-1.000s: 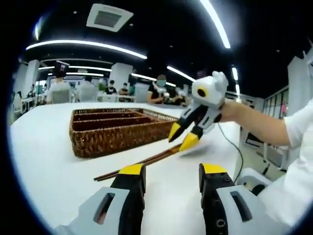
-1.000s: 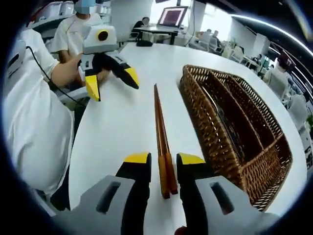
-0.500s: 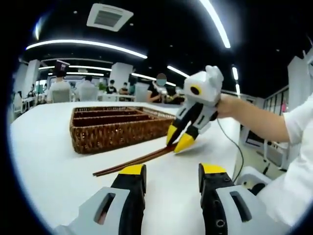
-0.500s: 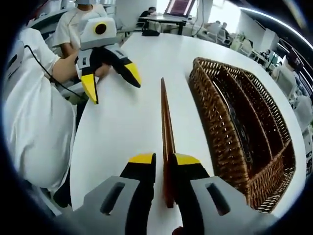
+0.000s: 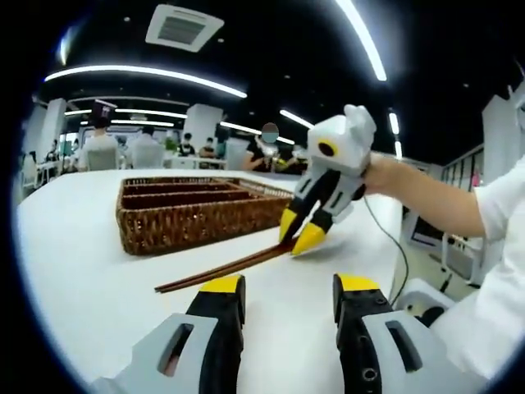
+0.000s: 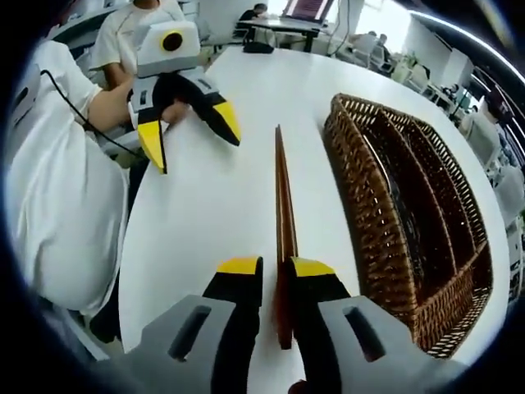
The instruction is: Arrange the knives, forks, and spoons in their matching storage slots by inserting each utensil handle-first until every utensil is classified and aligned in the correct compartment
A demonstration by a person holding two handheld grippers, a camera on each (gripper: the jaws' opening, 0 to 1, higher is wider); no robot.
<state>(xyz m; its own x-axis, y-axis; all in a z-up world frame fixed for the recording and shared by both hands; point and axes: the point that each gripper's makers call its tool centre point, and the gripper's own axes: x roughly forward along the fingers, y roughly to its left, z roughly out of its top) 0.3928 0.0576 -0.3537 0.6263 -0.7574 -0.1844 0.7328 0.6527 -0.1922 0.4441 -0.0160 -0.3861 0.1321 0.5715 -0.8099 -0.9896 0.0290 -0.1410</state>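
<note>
Basically, table (image 6: 213, 205): white, round-edged, carries everything; people seated at other desks behind.
Basket (image 6: 410, 222): brown wicker tray, long divided slots, sits on the table just right of the chopsticks in the right gripper view; dark item inside one slot, can't tell what. Also at (image 5: 193, 215) in the left gripper view.
Right gripper (image 6: 275, 275): jaws pressed in on the near end of the chopsticks; seen from the left gripper view at (image 5: 299, 234), tips down at the table.
Left gripper (image 5: 279, 287): jaws spread apart, nothing between them, hovering above the table; in the right gripper view at (image 6: 189, 131), spread too.
Chopsticks (image 6: 283, 213): reddish-brown pair, lying side by side along the table beside the basket wall, outside it.
</note>
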